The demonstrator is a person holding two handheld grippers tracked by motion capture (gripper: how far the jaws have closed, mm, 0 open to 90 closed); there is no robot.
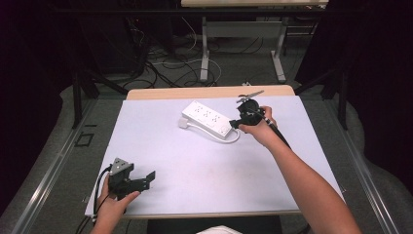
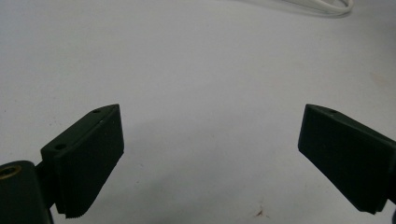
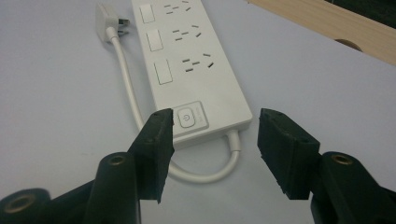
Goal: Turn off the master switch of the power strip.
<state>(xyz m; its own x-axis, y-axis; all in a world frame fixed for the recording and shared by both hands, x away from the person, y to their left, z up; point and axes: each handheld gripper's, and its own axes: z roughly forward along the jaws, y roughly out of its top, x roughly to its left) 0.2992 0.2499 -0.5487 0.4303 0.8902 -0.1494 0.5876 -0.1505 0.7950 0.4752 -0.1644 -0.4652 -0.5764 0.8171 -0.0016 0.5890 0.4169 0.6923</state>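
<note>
- A white-covered table (image 1: 160,146) sits in a dim room, cables tangled on the floor (image 1: 170,63) beyond its far edge.
- Down at seven o'clock on the table, the left gripper (image 1: 146,179) rests near the front edge in the person's left hand (image 1: 111,207), jaws spread wide, nothing but bare white surface between them.
- Moving to the middle, at about twelve o'clock: the white power strip (image 1: 207,118) lies flat, its plug (image 1: 183,123) at the left end, its short cord (image 3: 128,88) looping round the near side.
- At one o'clock, the right gripper (image 1: 234,124) is just at the strip's right end, jaws half spread and not pressing on anything; in the right gripper view they flank the power-button end (image 3: 189,119).
- My read: it's a stiff, light plastic bar with smooth, slippery faces. The best grip is across its narrow width at that end, clear of the springy cord.
</note>
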